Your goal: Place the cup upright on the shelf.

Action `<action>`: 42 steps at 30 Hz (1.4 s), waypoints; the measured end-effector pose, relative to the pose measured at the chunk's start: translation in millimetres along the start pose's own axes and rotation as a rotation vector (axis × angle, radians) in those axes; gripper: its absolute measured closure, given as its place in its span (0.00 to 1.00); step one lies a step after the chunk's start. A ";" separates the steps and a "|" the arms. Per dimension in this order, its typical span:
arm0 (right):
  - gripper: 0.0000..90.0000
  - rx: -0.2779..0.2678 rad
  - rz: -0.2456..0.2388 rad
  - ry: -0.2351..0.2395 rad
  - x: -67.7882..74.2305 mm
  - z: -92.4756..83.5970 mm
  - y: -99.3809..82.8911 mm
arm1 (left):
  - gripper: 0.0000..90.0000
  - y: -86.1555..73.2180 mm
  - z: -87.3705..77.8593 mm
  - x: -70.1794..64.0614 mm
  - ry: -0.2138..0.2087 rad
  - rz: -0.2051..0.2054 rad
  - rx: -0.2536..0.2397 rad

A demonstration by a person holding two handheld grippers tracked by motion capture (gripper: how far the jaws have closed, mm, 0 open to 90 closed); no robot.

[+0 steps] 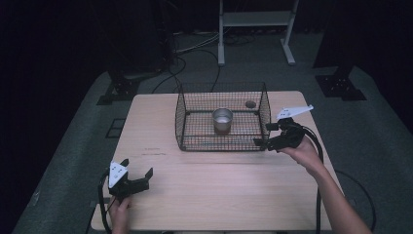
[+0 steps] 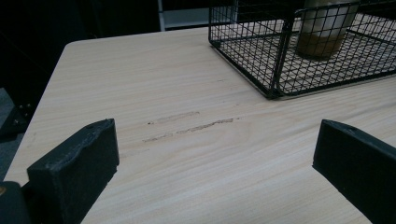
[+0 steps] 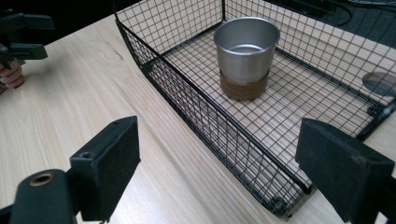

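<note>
Black wire mesh is forming the basket point(image 1: 195, 127), a shallow rectangular tray with upright grid walls that is sitting on the far half of the table point(image 1: 219, 190) with its long axis running left to right across the person's view; its near wall is lower than the far and side walls, so its open side is facing up and toward the person. Standing upright near the middle of its floor is a metal cup point(image 1: 222, 120), a smooth brushed-steel cylinder widening slightly to the rim, with a brown cork-like band wrapping its base and its mouth pointing straight up. A small round dark disc point(image 1: 250, 104) is lying near the basket's far right corner; whether it is inside or just behind the mesh is hard to tell. The right gripper point(image 1: 269, 134) is hovering just beside the basket's near right corner, its matte black block jaws spread wide apart and gripping nothing, aiming left across the mesh. The left gripper point(image 1: 137, 170) is resting well apart from the basket at the table's near left edge, its jaws likewise parted and holding nothing, pointing toward the basket's left end. Pale wood grain with a few faint scuff marks is covering the tabletop.
</note>
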State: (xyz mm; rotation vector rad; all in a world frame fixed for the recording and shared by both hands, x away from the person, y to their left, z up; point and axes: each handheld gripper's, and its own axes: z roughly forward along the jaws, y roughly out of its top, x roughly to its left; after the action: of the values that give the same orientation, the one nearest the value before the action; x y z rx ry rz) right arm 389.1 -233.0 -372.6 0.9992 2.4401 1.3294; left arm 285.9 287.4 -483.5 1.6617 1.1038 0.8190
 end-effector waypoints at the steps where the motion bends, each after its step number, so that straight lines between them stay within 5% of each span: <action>1: 0.15 0.002 0.004 -0.003 -0.7 0.1 -2.0 | 0.00 0.0 0.0 -0.1 0.000 0.001 0.000; 42: 0.15 -0.009 0.024 -0.032 8.4 -16.0 -69.1 | 0.00 0.1 0.4 -1.3 0.004 0.011 0.004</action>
State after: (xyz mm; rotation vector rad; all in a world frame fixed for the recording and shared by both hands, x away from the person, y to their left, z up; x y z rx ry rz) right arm 342.9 -264.1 -417.5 1.0423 2.4045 1.3198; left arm 285.8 286.1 -483.6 1.6717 1.1007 0.8281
